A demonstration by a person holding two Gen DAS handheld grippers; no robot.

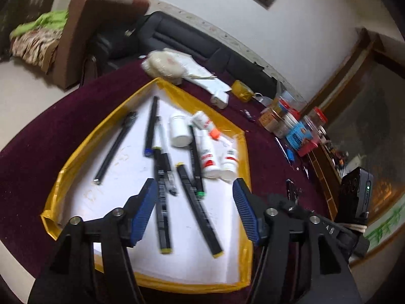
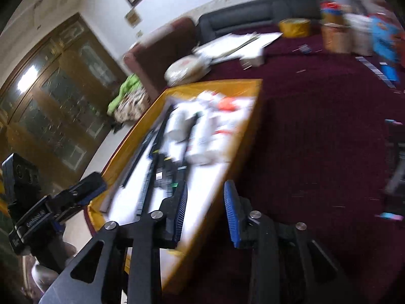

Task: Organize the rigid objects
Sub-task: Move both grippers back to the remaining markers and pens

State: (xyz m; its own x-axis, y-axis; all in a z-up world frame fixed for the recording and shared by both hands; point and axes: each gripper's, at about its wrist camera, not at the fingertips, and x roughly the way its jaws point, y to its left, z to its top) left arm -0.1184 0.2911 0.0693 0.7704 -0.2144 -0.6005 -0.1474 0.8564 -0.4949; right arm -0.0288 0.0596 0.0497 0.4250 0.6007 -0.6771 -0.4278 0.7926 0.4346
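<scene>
Left wrist: left gripper [image 1: 192, 190] spread above markers [image 1: 197, 202]; right gripper [image 2: 205, 197] parted over tray [image 2: 253, 116] edge

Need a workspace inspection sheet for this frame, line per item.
Surface: maroon cloth under yellow-rimmed white tray.
Job's things: black markers and white bottles lying loose in the tray.
Clutter: jars, tape roll, papers beyond the tray.
Grippers: left claw open above markers; right claw open at tray edge, empty.
Cables: nothing seen.
Surroundings: dark sofa, wooden cabinet.
</scene>
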